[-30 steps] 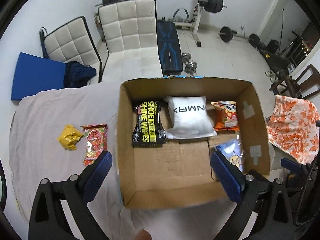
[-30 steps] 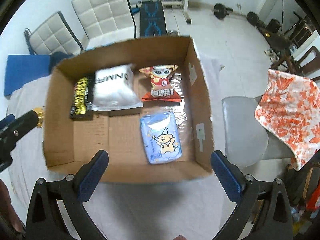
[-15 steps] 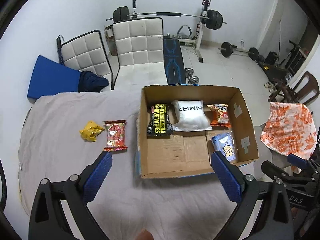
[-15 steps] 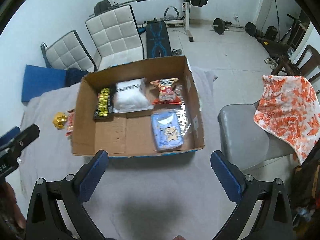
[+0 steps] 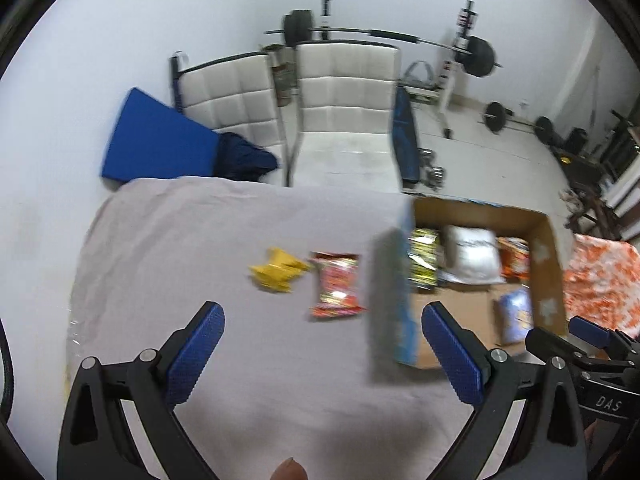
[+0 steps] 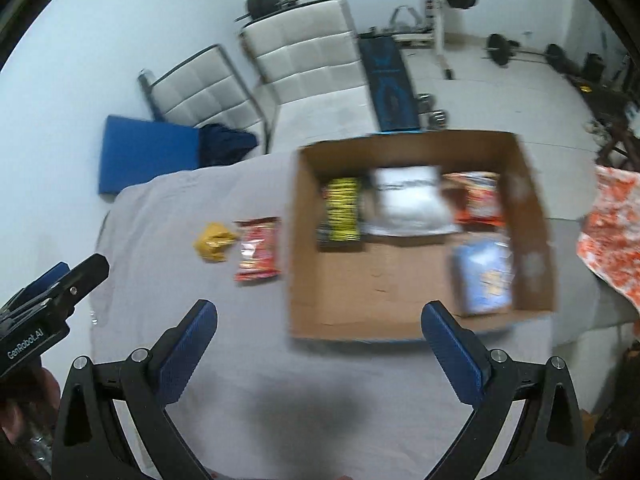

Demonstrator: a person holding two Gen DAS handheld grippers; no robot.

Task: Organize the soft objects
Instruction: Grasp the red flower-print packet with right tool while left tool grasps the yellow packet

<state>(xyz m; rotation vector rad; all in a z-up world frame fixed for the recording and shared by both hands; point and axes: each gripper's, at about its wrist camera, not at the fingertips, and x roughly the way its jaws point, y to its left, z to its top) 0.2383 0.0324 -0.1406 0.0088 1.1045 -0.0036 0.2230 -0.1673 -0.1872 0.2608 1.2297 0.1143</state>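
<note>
A cardboard box stands on the grey cloth table; it also shows in the left wrist view. Inside lie a black-yellow pack, a white pouch, an orange snack bag and a blue pack. Left of the box lie a red snack packet and a crumpled yellow packet; they also show in the right wrist view, the red one and the yellow one. My left gripper is open and empty, above the table before the red packet. My right gripper is open and empty, before the box.
Two white padded chairs, a blue mat and a weight bench with barbell stand behind the table. An orange-white cloth hangs on a chair at the right. The right gripper's body is at the left view's lower right.
Both grippers have pulled back from the box and swung left; the two packets on the table now sit nearer the middle of both views. Both stayed open.
</note>
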